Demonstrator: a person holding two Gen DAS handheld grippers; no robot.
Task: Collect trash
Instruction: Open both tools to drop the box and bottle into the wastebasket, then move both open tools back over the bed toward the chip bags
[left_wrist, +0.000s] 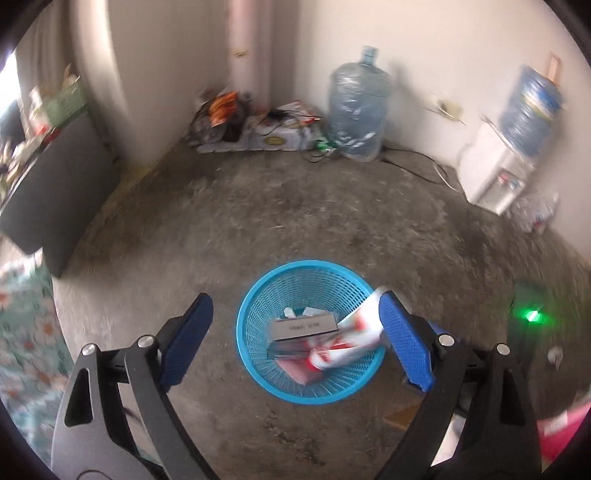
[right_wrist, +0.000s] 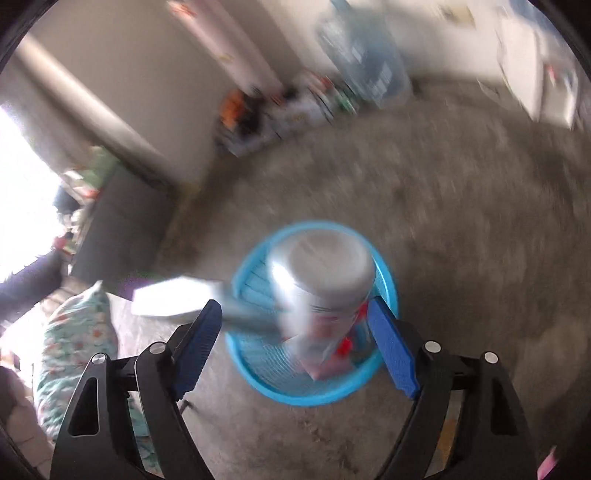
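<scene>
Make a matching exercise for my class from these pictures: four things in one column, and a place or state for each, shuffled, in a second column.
Things:
1. basket
2. silver can
3. big water bottle
4. flat grey box

Places or states:
A. stands by the far wall
B. lies inside the basket
C. blue, on the floor below both grippers
D. blurred, between the open fingers, above the basket

Pairs: 1-C, 2-D, 3-A, 4-B

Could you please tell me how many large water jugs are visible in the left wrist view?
2: one water jug stands on the floor by the back wall, and another water jug sits inverted atop the white dispenser at right.
</scene>
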